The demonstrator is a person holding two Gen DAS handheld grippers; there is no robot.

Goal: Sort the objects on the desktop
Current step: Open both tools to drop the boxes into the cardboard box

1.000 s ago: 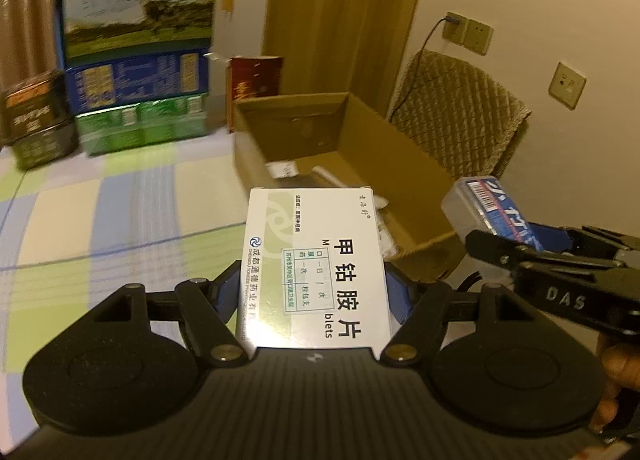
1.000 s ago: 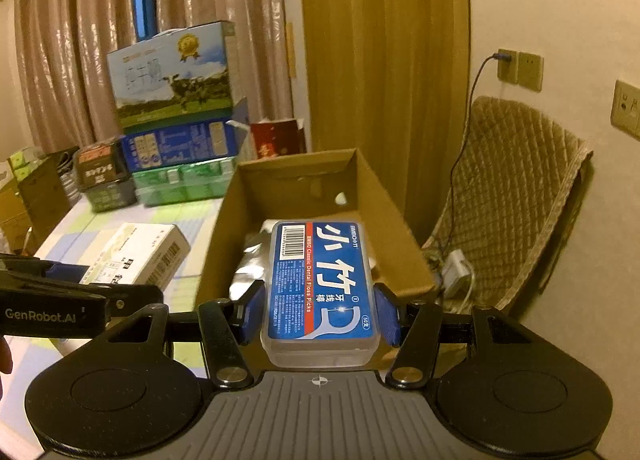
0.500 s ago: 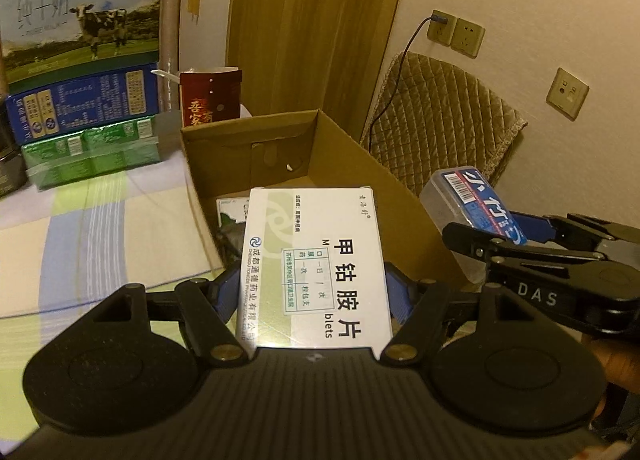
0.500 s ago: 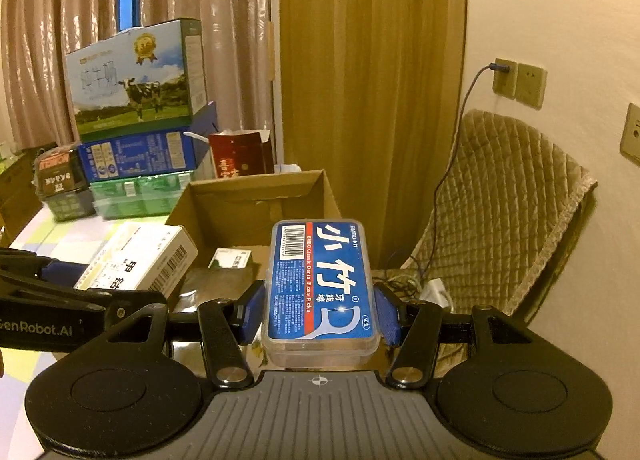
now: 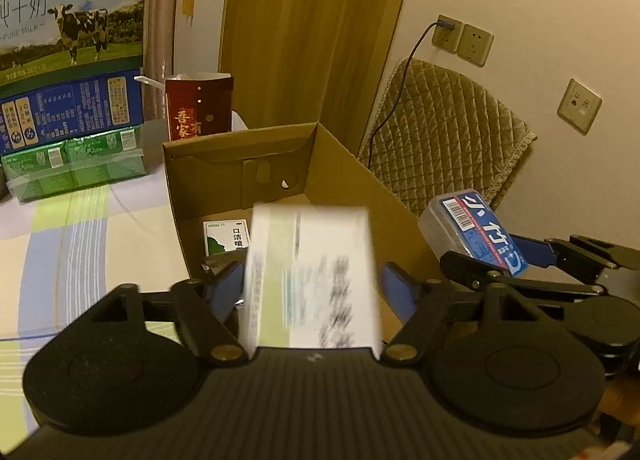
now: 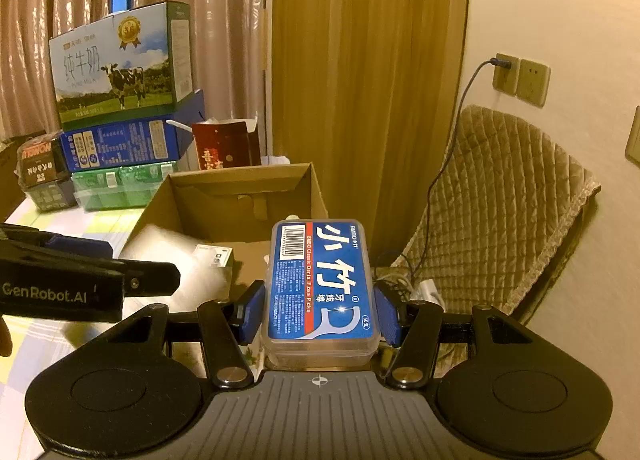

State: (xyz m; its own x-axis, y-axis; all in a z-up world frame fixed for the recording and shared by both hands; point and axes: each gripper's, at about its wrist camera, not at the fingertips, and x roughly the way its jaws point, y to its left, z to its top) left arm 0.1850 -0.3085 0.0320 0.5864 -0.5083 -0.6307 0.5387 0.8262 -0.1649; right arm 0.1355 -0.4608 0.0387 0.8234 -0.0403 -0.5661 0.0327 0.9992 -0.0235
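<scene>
My left tool is opening: its blue pads stand clear of the white pill box, which is motion-blurred between the jaws over the cardboard box, apparently dropping free, though the blur keeps me from being sure. Inside that carton, at about 10 o'clock from the pill box, lies a small green-and-white pack. My right tool is clenched on the blue floss case, pads pressed on both long sides, held just past the carton's near right corner, which sits at 11 o'clock from the case. The carton rests on the checked counter; milk cartons are stacked at its far end.
</scene>
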